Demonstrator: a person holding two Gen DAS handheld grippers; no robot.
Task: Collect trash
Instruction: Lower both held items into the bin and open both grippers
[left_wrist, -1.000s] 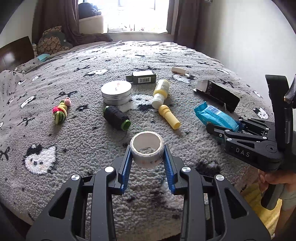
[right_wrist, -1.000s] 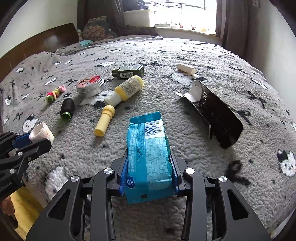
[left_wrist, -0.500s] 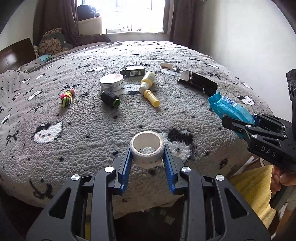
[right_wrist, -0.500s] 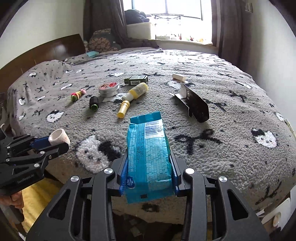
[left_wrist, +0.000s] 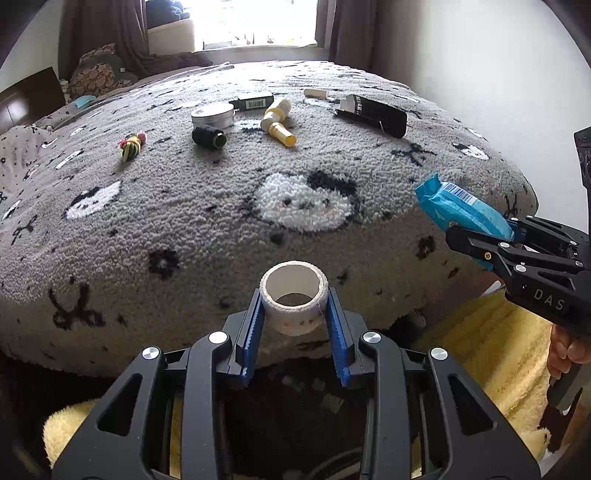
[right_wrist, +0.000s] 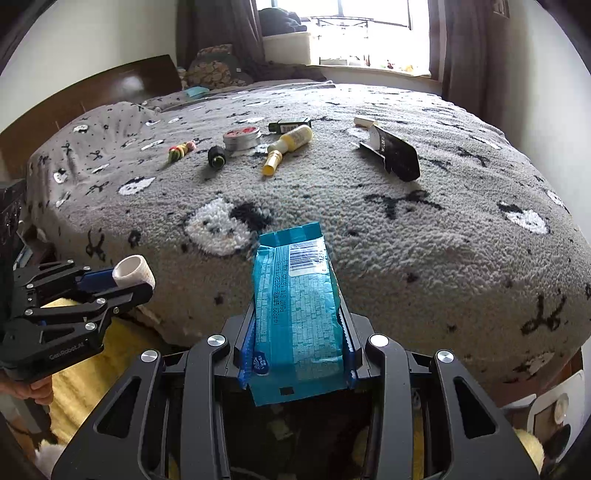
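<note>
Between the left gripper's jaws sits a white tape roll, pinched; the right gripper's jaws clamp a blue wrapper, both ahead of the bed edge.

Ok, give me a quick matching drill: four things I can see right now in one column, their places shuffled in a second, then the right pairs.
Things:
1. tape roll
2. blue wrapper
3. black carton
4. thread spool

Places:
A. lying on the blanket beside the round tin
B. clamped in the left tongs
C. lying open on the blanket, toward the wall side
D. clamped in the right tongs

Pairs: 1-B, 2-D, 3-C, 4-A
</note>
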